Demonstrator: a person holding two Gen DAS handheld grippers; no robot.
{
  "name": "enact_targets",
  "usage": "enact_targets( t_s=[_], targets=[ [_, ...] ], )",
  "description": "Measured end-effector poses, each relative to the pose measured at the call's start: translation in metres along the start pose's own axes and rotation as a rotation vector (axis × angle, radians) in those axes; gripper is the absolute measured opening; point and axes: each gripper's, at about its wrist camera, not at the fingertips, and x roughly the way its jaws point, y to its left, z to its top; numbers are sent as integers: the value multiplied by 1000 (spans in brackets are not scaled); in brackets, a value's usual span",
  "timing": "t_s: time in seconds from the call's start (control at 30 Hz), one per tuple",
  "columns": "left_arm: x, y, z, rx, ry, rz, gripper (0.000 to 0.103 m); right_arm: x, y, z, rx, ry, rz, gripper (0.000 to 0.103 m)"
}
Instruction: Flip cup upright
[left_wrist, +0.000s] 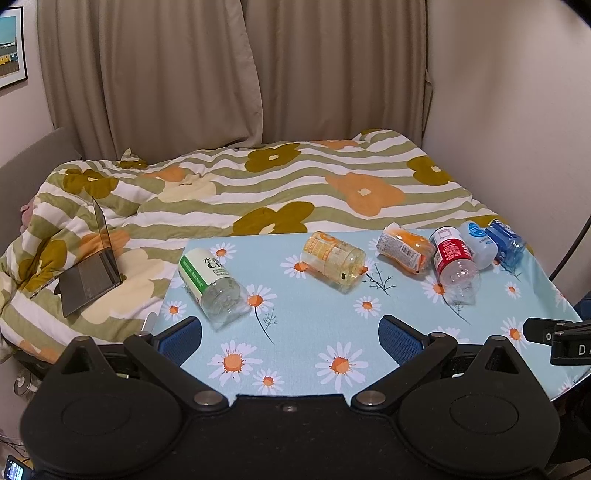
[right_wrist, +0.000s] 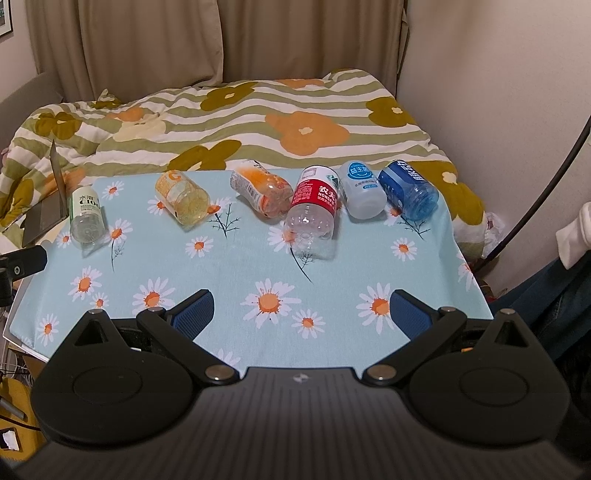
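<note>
- Left gripper (left_wrist: 290, 338) sits low at the near edge of its own view, both blue-padded fingers (left_wrist: 183, 334) spread wide, nothing between them.
- Its jaws point straight ahead, level, and touch nothing.
- Right gripper (right_wrist: 301, 314) is in the same pose: fingers (right_wrist: 410, 314) splayed wide apart, the gap between the pads clear.
- A black piece of the right gripper pokes in at the right edge of the left wrist view, so the two are side by side.

Flowered duvet (left_wrist: 295, 184) on bed — open laptop (left_wrist: 90, 273) at left; beige curtains (left_wrist: 229, 70) behind.
</note>
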Motion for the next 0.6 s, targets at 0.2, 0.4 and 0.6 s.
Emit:
enact_targets(
  t_s=[0.2,0.4,0.6],
  targets=[
    [0,0,0,2,0,0,103,-1,0,0,1,1,0,103],
    [-5,-1,0,4,-1,2,103,-1,-1,-1,7,0,4,103],
    [-7,-2,6,3,16,8,103,-5,-8,6,23,2,16,103]
  ],
)
